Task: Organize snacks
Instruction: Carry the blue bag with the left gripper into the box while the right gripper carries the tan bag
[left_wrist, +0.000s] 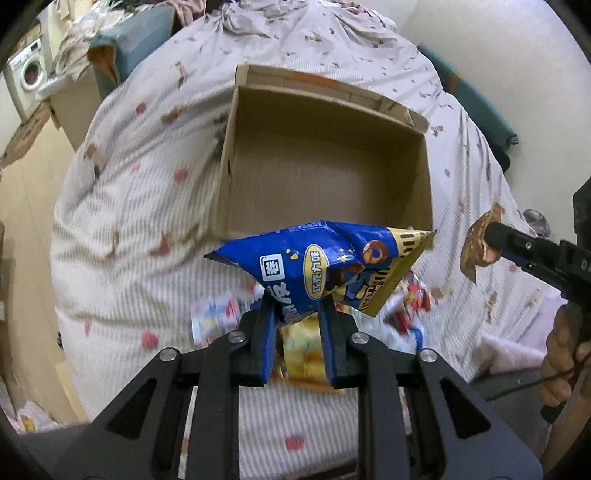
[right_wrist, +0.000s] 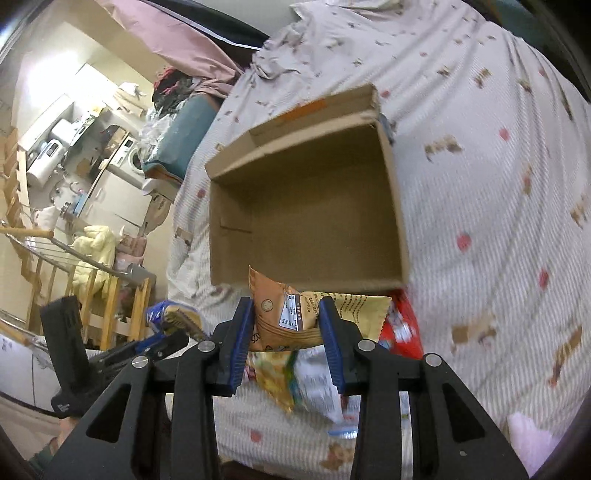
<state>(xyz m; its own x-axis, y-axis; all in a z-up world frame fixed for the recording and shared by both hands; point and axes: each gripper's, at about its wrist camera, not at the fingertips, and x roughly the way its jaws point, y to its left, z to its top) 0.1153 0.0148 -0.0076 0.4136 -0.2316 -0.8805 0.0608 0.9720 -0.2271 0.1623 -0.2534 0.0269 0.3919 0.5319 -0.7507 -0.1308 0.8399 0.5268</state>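
Note:
An open, empty cardboard box (left_wrist: 325, 170) lies on the bed; it also shows in the right wrist view (right_wrist: 306, 210). My left gripper (left_wrist: 295, 306) is shut on a blue and gold snack bag (left_wrist: 325, 266), held above the bed just in front of the box. My right gripper (right_wrist: 286, 317) is shut on a tan snack packet (right_wrist: 291, 314), also just in front of the box. From the left wrist view the right gripper (left_wrist: 491, 240) shows at the right with a brown packet (left_wrist: 476, 243). More snack packets (left_wrist: 303, 350) lie on the bed under both grippers.
The bed has a white striped cover with small prints (left_wrist: 147, 221). Red and white packets (right_wrist: 402, 328) lie by the box's near right corner. A teal pillow (left_wrist: 140, 40) lies at the bed's far left. A wooden drying rack (right_wrist: 92, 280) stands left of the bed.

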